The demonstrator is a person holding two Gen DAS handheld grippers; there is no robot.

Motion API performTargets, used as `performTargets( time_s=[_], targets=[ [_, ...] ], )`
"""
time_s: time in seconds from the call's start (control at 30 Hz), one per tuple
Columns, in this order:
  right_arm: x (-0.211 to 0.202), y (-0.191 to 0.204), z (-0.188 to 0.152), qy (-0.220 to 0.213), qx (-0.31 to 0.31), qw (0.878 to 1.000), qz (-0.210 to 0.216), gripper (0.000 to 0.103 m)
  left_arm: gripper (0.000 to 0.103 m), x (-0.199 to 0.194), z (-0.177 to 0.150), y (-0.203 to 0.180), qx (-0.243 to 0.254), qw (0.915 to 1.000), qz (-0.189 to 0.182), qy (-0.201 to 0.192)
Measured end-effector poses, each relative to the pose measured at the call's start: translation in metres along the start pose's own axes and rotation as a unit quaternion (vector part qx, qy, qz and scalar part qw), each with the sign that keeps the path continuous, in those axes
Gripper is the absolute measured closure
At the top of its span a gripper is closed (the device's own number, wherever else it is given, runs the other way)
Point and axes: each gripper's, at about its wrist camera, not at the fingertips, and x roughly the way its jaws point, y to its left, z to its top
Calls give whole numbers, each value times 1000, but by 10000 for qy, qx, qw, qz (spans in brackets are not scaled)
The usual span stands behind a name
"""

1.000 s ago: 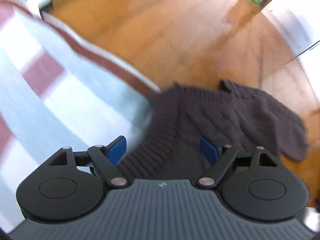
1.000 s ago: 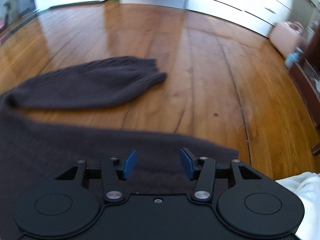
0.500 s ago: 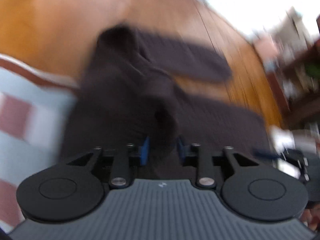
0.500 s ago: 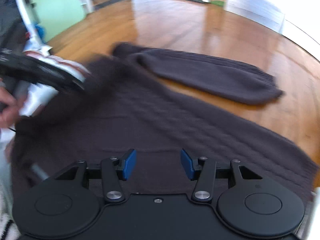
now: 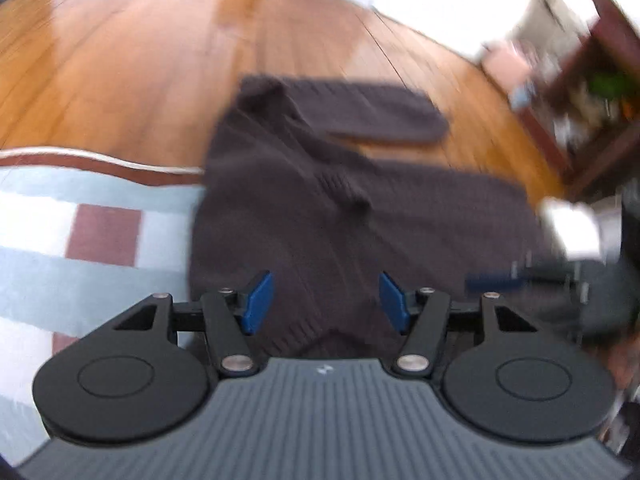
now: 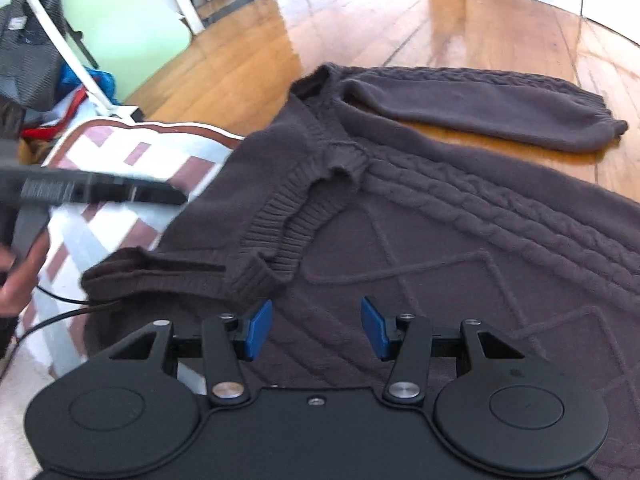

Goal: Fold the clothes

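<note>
**mik:** Jaws on both the left gripper [image 5: 326, 306] and right gripper [image 6: 316, 329] are spread wide with nothing between them. Dark knit sweater [image 6: 440, 240] lies on the wood floor [image 6: 360, 28], its one side over the checked rug [image 6: 132, 152].

**jo:** So how far along?

**mik:** Early, I'd say. One sleeve [image 6: 276, 216] is folded across the chest beside the collar; the other sleeve [image 6: 480, 104] lies stretched out away from the rug. That one and the body fold are left.
</note>
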Motion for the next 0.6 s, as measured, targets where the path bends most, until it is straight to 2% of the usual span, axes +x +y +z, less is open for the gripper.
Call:
performTargets(
  time_s=[0.07, 0.1, 0.2, 0.3, 0.33, 0.37, 0.4, 0.43, 0.53, 0.6],
  targets=[
    [-1, -5, -4, 7, 49, 9999, -150, 48, 45, 16, -1, -17, 319, 9993, -15, 182],
    [-1, -8, -6, 10, 73, 9997, -224, 48, 44, 22, -3, -19, 247, 9992, -194, 245],
    [-3, -16, -12, -34, 200, 9990, -398, 48, 44, 50, -5, -23, -87, 9984, -226, 516],
    [-7, -28, -20, -219, 592, 9971, -435, 48, 43, 76, -10, -40, 669, 9936, 582, 705],
    [-7, -32, -23, -259, 705, 9962, -439, 48, 46, 77, -11, -42, 812, 9917, 752, 651],
    [-8, -34, -27, -283, 773, 9956, -458, 48, 70, 76, -12, -43, 899, 9903, 894, 575],
    [-9, -37, -30, -306, 841, 9948, -477, 48, 88, 67, -11, -37, 847, 9898, 1052, 449],
    [-10, -39, -34, -330, 909, 9941, -496, 48, 96, 54, -9, -30, 746, 9893, 1214, 305],
    [-17, -45, -44, -321, 942, 9930, -636, 48, 96, 12, -4, 0, 331, 9836, 1767, -145],
    [-25, -51, -52, -298, 953, 9925, -699, 48, 96, -23, -4, 34, -172, 9726, 2267, -480]
  ],
)
